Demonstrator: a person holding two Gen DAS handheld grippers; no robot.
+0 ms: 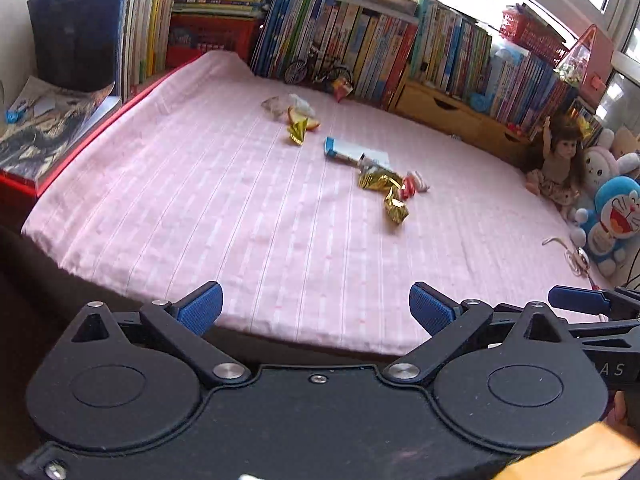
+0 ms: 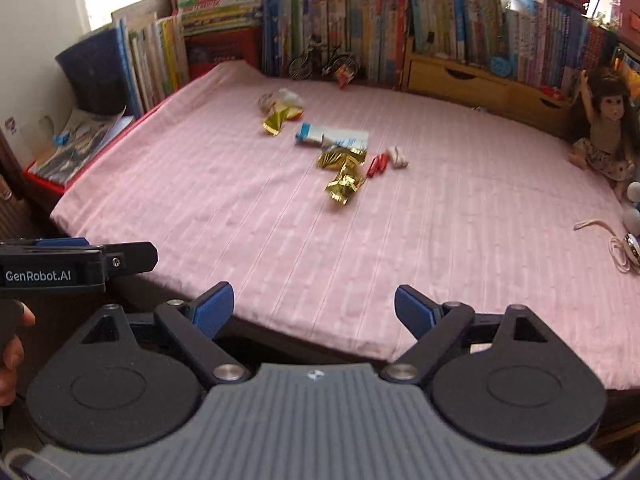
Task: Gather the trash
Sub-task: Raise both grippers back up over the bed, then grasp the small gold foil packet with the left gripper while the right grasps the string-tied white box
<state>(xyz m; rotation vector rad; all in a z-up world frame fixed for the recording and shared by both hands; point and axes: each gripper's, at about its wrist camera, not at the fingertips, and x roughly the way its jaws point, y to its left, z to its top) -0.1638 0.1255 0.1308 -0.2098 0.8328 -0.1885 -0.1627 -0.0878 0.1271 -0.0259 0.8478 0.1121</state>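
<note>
- Left tool [image 1: 316, 308]: I hold it released, jaws spread wide and empty, at the near edge of the desk [image 1: 200, 208], which is covered in a pink striped cloth.
- Right tool [image 2: 314, 308]: likewise released and empty, at the same near edge, beside the left one.
- Trash, far cluster: a gold foil wrapper [image 1: 298, 131] touching an orange-and-white wrapper [image 1: 308, 118], with a clear crumpled wrapper [image 1: 273, 105] just beside them.
- Trash, middle: a blue-and-white packet [image 1: 352, 154] lying flat, its right end touching a gold foil wrapper [image 1: 378, 180].
- Trash, near cluster: another gold foil wrapper [image 1: 396, 208] and a red-and-white wrapper [image 1: 412, 186], just beside each other. All trash sits well apart from both tools.
- Back edge: rows of upright books [image 1: 360, 44], a small model bicycle [image 1: 316, 68], wooden drawers [image 1: 444, 110].
- Right edge: a doll [image 1: 558, 160], plush toys [image 1: 612, 216], a coiled cord [image 2: 616, 240].
- Person's hand [image 2: 12, 356]: partly visible gripping the left handle.
</note>
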